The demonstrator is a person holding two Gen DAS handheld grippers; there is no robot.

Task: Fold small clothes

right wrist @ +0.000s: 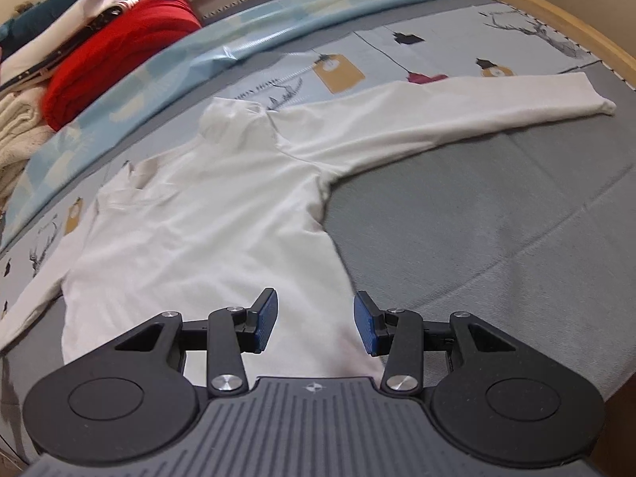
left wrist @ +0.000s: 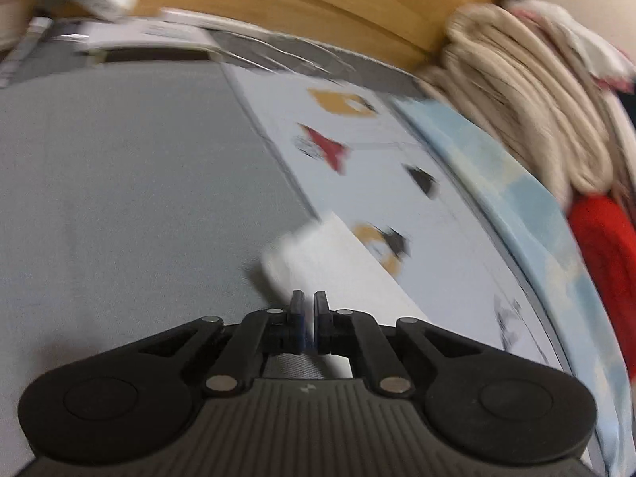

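The left gripper, pinched nearly shut with no cloth visibly caught, is sitting just behind the sleeve cuff of the white top spread across the bed, while the right gripper is hanging open over its hem.

white turtleneck: 1 | red folded garment: 1 | grippers: 2

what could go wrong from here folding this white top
1. The left tongs look nearly shut at the sleeve cuff, but blur hides whether cloth is really pinched; it may slip out.
2. The right tongs hang open over the white top, pinning nothing, so a sleeve pull may drag the body.
3. The far sleeve lies spread, with the red pile close by.
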